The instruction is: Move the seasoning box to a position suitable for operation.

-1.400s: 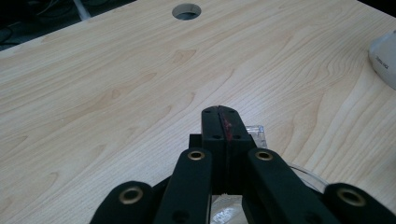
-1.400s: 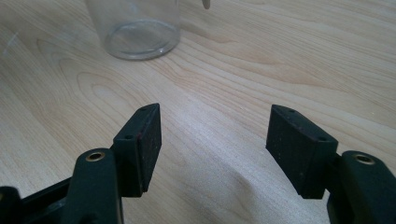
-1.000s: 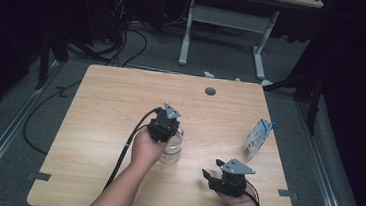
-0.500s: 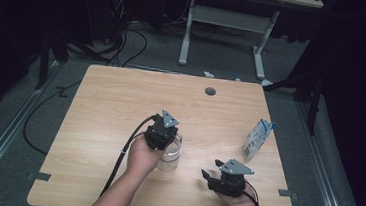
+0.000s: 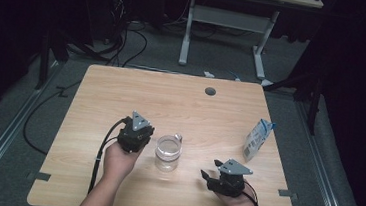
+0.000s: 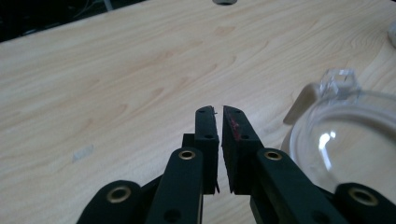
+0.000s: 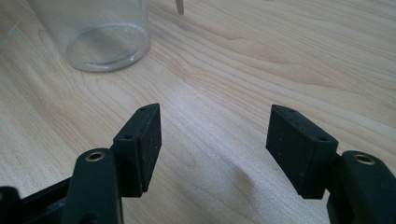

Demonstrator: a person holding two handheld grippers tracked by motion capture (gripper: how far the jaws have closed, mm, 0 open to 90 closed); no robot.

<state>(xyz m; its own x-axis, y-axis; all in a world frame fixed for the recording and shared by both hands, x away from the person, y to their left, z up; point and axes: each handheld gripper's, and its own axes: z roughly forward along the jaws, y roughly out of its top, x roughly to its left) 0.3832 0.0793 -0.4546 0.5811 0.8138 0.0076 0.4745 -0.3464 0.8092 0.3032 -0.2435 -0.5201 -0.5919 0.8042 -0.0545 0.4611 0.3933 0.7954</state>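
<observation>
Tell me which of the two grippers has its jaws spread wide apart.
The right gripper, near the table's front edge: its jaws stand wide apart over bare wood. The left gripper, beside the clear glass jug, shows only a narrow slit with nothing between.

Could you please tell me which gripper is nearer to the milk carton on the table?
Right. The right gripper sits just in front of and left of the milk carton; the left gripper is farther left, beyond the glass cup.

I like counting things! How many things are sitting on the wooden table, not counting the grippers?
2. A clear glass jar stands near the front middle, between the two grippers. A small milk carton stands by the right edge. Nothing else seems to be on the table.
</observation>
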